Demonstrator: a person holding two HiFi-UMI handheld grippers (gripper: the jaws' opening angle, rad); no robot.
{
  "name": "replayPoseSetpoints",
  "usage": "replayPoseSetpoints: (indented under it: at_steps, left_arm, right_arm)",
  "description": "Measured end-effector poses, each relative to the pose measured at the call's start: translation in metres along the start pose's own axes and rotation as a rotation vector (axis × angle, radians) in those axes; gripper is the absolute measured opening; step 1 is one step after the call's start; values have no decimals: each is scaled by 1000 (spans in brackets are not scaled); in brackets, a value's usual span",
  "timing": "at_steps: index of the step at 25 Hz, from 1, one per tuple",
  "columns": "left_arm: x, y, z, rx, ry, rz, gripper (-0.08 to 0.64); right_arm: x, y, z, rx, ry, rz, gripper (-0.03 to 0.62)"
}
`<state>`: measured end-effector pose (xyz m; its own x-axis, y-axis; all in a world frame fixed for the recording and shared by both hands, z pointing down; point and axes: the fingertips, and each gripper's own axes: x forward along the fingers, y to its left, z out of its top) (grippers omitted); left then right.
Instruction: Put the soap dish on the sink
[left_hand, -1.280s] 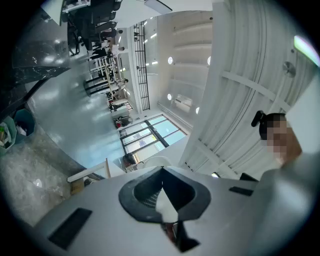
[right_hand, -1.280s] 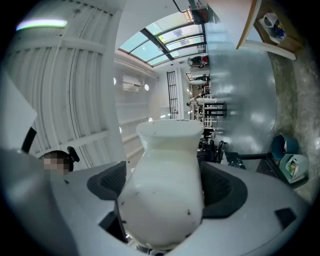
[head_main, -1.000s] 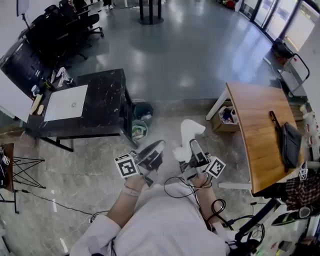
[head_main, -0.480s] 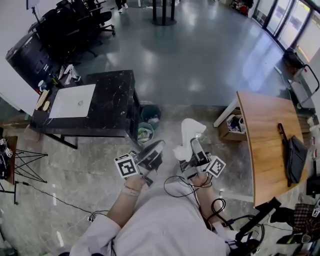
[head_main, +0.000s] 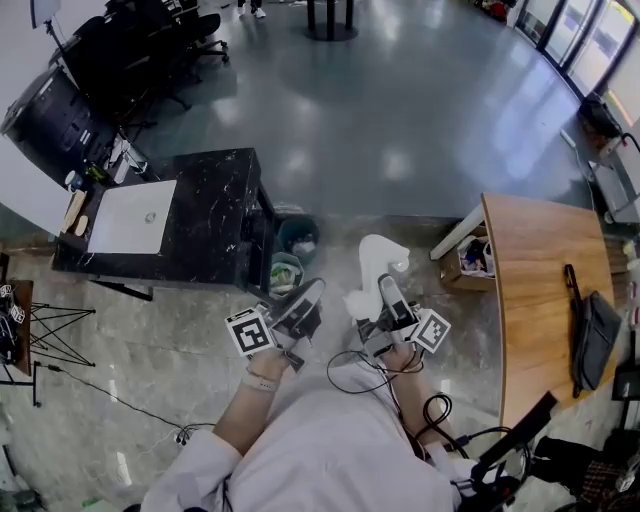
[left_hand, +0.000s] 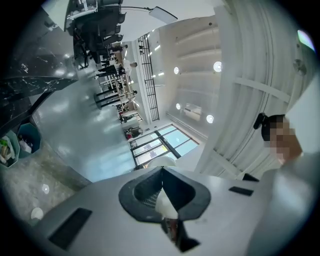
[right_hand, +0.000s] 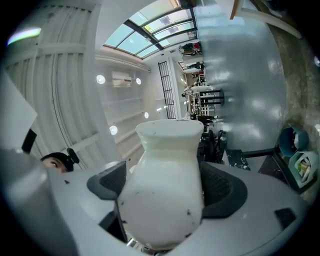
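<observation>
Between jaws of right claw (right_hand: 166, 184): white soap dish (right_hand: 162, 150), pinched round body. Left claw (left_hand: 163, 189) pressed together.

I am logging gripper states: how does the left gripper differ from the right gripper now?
The left gripper has its jaws pressed together; the right gripper has them apart. The left gripper carries nothing bulky; the right gripper clamps the white soap dish. Both are held close in front of the person.
</observation>
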<state>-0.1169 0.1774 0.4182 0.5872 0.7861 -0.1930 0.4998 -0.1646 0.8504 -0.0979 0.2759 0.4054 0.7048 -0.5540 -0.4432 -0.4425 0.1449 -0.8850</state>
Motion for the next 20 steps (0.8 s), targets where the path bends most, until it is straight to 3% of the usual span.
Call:
replayPoseSetpoints:
  at_steps: [6,15,20]
  left_arm:
    - [55,32,36,-31,-47,51,8]
    - [134,81,87,4,-102,133,8]
    - [161,102,97,17,-120,171,8]
  right_arm:
    - [45,-26,62,33,24,-4,451]
    - [111,-63,144,81,96,19,451]
    - [125,-80,170,99,136,25,451]
